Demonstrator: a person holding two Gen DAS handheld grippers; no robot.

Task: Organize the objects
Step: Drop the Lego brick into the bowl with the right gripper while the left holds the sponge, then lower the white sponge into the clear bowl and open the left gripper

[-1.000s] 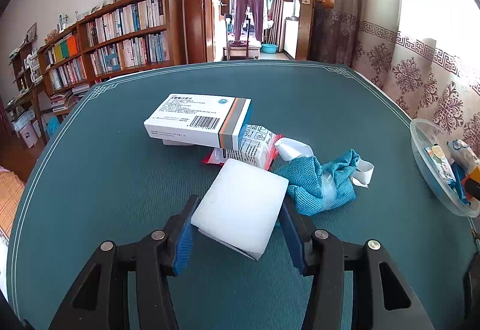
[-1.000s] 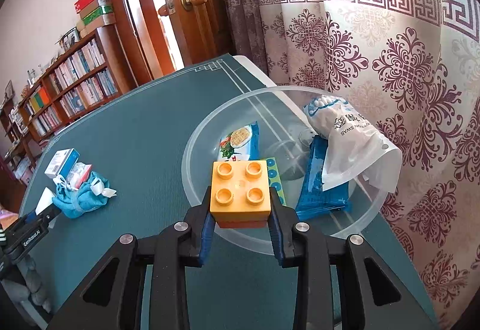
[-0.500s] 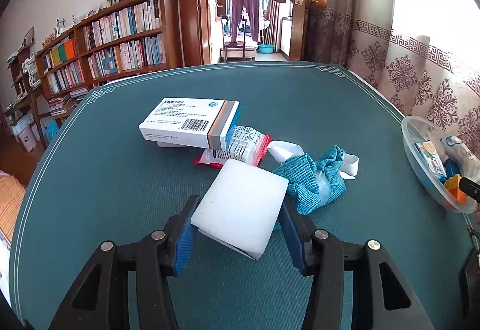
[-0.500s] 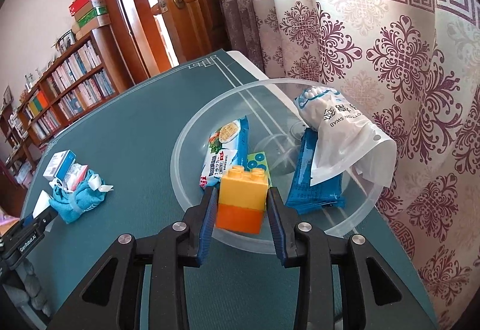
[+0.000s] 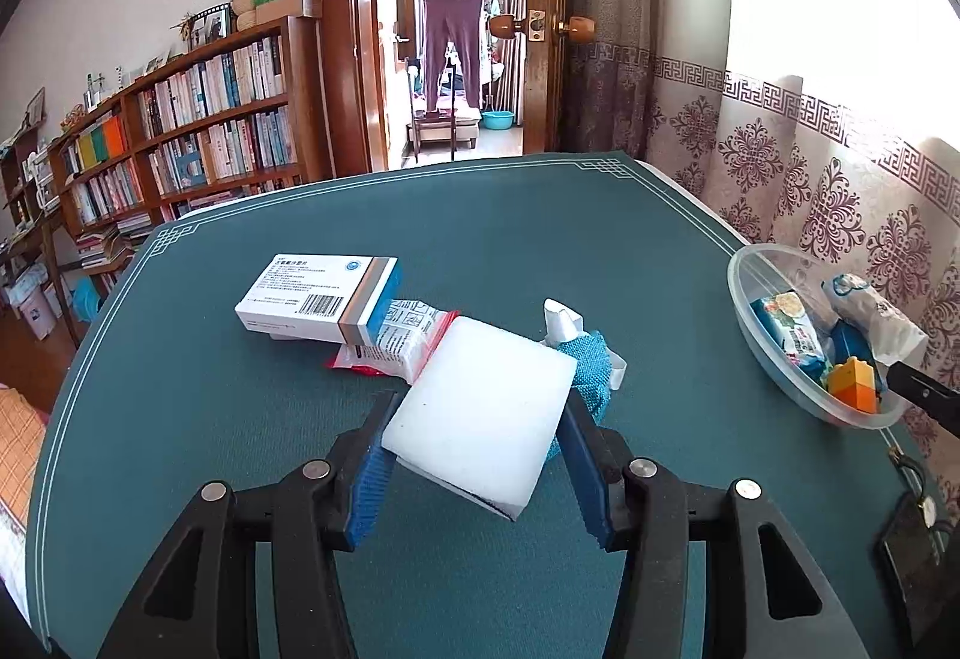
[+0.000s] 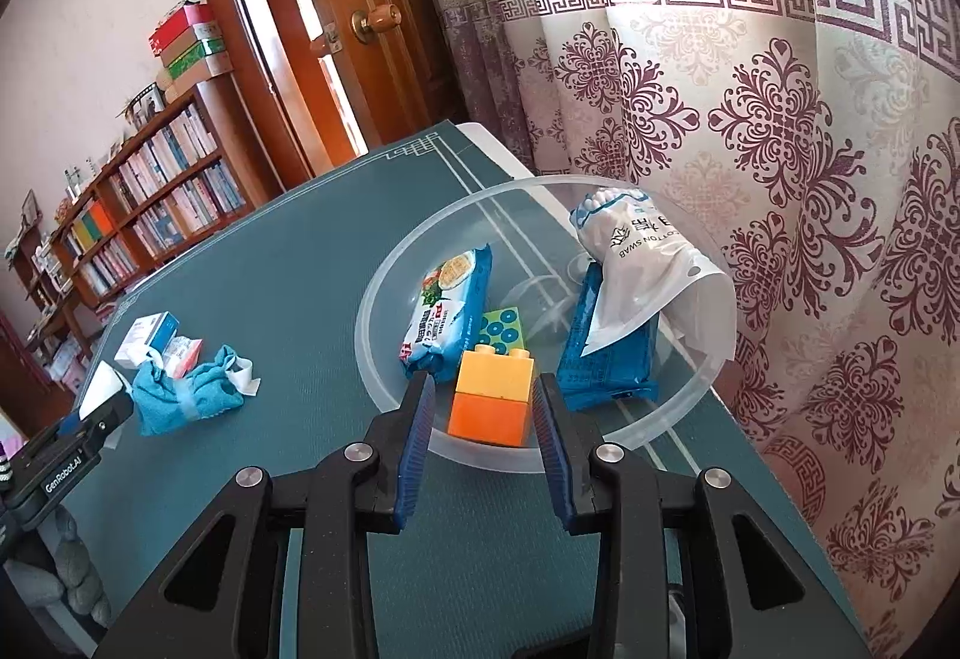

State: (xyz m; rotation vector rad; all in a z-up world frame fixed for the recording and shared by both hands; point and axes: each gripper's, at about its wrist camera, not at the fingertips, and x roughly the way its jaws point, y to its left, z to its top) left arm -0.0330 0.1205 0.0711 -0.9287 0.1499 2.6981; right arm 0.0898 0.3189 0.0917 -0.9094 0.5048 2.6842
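My left gripper [image 5: 480, 440] is shut on a white foam block [image 5: 480, 407], held above the green table. Beyond it lie a white medicine box [image 5: 318, 302], a red-edged packet [image 5: 390, 344] and a teal cloth [image 5: 591, 365]. My right gripper [image 6: 483, 407] is open, its jaws standing apart on either side of a yellow and orange toy brick [image 6: 493, 398] that rests inside the clear plastic bowl [image 6: 384, 299]. The bowl also holds a snack pack [image 6: 447, 308], a blue packet [image 6: 606, 359] and a cotton swab bag [image 6: 642, 263]. The bowl also shows in the left wrist view [image 5: 744, 293].
The bowl stands near the table's right edge beside a patterned curtain [image 6: 810, 149]. A dark phone-like object [image 5: 915, 569] lies at the near right of the table. A bookshelf [image 5: 180, 143] and an open door [image 5: 456, 59] lie beyond the far edge.
My right gripper lowered the toy brick into the bowl and opened, letting it go. My left gripper, still holding the foam block, shifted so the cloth is now partly hidden behind it.
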